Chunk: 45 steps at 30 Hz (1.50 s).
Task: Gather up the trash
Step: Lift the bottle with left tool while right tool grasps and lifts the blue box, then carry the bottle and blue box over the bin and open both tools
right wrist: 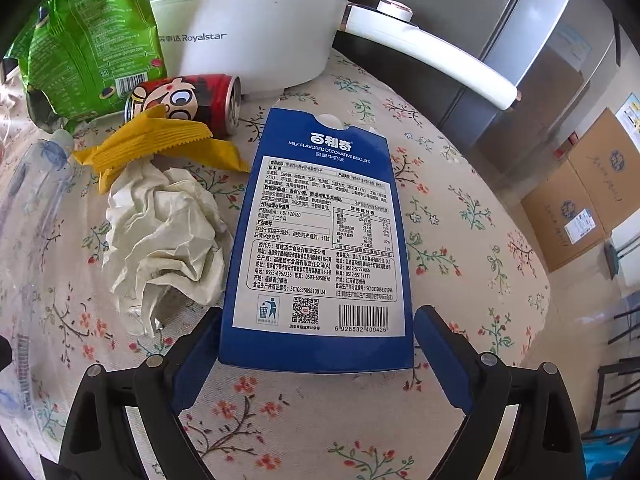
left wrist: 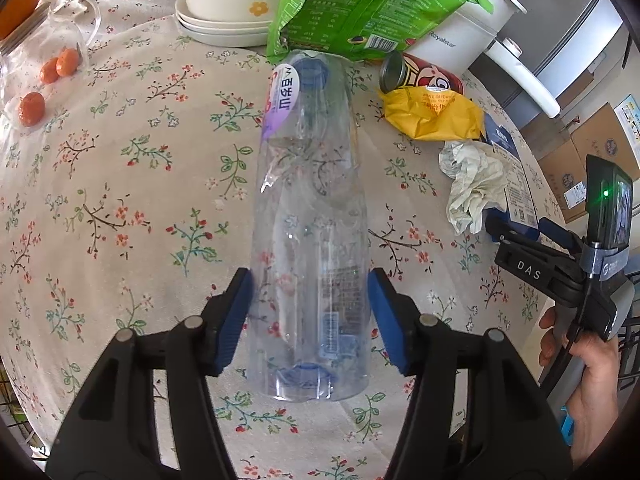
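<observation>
Looks like home kitchen/dining area to me. I see floral tablecloth (left wrist: 120, 200), stacked plates (left wrist: 216, 28) under ceramic dish, white Royalstar electric cooker (right wrist: 248, 28), steel fridge (right wrist: 532, 60) behind, cardboard boxes (right wrist: 580, 192) on floor, tangerines (left wrist: 32, 108) near glass jar.

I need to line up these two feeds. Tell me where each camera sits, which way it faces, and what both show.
Left wrist: on the left gripper, looking forward along its fingers at the clear bottle between them; the right gripper and right hand show at the frame's right.
Right wrist: on the right gripper, facing the blue biscuit box between its open fingers.
Shared: bottle, box, red can, yellow wrapper, crumpled tissue, green bag, white cooker.
</observation>
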### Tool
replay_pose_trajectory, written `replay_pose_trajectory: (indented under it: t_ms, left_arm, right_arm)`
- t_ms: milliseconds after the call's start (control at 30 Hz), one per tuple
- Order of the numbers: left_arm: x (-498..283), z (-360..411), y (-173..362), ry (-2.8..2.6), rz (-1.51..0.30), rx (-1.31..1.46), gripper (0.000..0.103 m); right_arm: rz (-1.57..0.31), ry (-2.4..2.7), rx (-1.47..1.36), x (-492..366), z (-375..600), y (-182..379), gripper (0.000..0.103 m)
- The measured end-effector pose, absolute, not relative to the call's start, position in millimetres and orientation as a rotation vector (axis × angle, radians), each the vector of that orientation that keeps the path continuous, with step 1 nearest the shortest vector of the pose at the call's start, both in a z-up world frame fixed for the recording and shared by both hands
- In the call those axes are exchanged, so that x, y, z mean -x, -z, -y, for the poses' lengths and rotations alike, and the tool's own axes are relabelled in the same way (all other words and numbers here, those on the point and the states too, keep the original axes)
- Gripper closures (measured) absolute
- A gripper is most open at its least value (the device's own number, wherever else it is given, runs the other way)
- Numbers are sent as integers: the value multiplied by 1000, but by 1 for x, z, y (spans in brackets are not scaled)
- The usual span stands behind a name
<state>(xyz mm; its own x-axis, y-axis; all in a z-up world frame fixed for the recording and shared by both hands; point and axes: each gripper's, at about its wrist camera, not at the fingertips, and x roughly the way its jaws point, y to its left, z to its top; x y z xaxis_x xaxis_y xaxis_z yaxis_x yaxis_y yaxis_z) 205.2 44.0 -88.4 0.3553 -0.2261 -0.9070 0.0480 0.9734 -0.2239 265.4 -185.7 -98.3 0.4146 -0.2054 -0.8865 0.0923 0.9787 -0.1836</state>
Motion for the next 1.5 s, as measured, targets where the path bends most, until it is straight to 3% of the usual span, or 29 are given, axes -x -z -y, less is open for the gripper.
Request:
replay_pose_trajectory:
  t_ms: [333,1000,1500]
  left_arm:
    - [-192,-58,63,212,-1126,216,44]
    - [-123,-5,28,501,-1081,229,44]
    - [-88,89,26,698,-1086,86,44]
  right_arm:
    - [-1186,94,-165,-252,246,95,10]
    - [-1113,22,-162,-128,313,8,10]
    - [-1248,104,-203,-30,379,36,10]
